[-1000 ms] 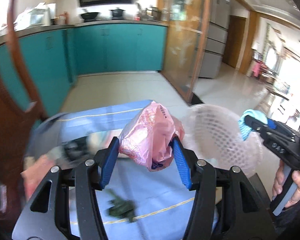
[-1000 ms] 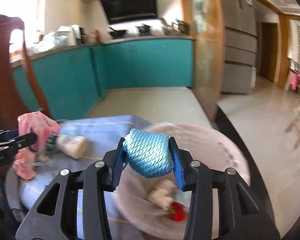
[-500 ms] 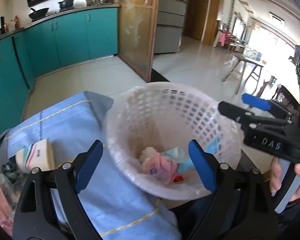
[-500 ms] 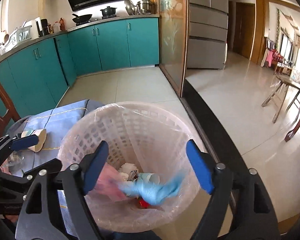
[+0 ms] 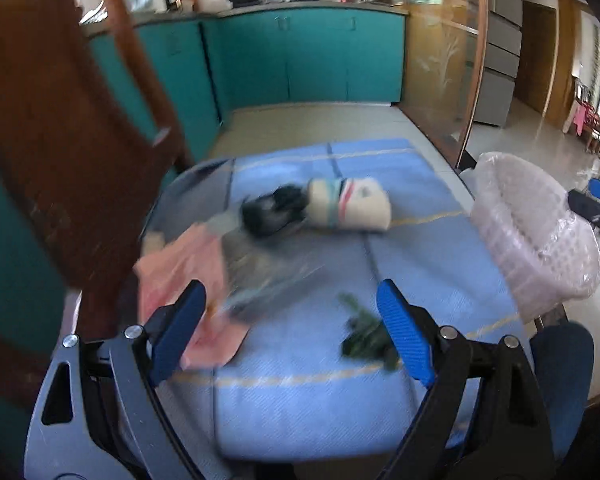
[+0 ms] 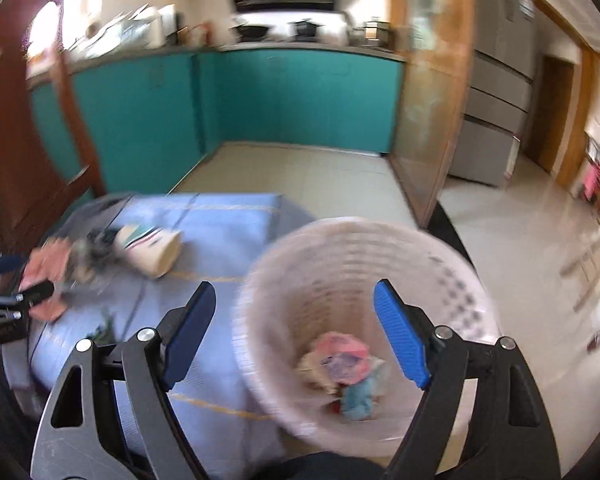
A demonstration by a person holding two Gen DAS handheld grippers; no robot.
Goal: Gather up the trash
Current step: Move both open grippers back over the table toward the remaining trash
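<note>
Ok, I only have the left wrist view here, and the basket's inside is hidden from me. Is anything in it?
Observer: Yes. The right wrist view looks down into the basket, and a pink bag lies at the bottom.
Operator: Anything else in there?
Observer: A blue wad sits right against the pink bag.
Operator: I see only a tip of the right tongs. Are they holding something?
Observer: No. The right tongs are open over the basket, with nothing between the pads.
</note>
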